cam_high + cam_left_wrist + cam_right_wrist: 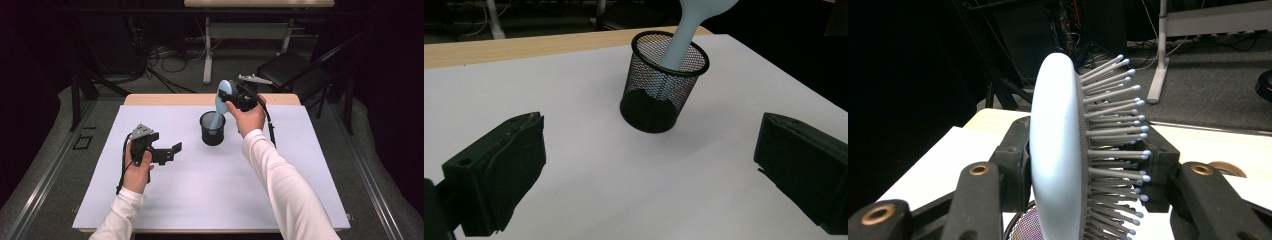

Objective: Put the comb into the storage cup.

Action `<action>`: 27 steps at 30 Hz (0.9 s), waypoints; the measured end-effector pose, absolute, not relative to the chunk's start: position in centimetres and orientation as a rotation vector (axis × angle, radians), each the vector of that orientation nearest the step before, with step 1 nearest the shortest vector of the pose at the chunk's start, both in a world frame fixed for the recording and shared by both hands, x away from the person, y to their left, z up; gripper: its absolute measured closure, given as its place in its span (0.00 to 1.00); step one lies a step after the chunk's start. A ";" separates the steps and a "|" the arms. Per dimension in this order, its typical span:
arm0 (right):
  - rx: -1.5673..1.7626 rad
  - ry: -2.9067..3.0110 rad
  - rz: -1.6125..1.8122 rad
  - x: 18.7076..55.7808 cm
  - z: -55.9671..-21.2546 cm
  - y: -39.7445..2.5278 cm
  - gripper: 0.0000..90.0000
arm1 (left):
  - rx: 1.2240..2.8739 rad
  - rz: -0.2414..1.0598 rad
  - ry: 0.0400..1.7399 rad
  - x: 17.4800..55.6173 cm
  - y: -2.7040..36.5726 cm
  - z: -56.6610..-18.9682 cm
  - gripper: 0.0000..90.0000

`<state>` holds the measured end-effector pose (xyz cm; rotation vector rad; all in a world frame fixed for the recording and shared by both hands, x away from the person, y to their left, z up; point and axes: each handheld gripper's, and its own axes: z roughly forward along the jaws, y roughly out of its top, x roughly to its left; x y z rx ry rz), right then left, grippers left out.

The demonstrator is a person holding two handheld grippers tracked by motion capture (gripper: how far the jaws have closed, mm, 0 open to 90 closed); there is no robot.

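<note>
Hairbrush [223, 95]: pale blue, upper centre of the high view; head clamped in our right gripper, handle angled down into the cup.
Left gripper [168, 152]: lower left of the high view, jaws spread wide, nothing between them; in the left gripper view we see both black jaws at the bottom corners with bare white table cover [200, 190] between.
Mesh cup [212, 128]: black, upright, centre of the high view; nothing bracing it, left gripper well apart from it.
Right gripper [1083, 155]: clenched across the brush head, one jaw on the smooth back, the other against the bristles [1118, 130].
Risk 1: we judge the bristle side a soft, uneven grip; brush could twist or slip.
Risk 2: handle leans on the cup rim [674, 70]; a sideways pull could tip the light cup.
Risk 3: letting go with the brush this tilted, the heavy head could topple the cup.
</note>
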<state>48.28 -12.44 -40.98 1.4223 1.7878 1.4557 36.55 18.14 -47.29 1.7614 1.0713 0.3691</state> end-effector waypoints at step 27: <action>1.332 1.819 1.392 48.2 -42.7 -11.3 0.55 | 1.762 0.366 1.075 36.6 18.1 -47.5 0.01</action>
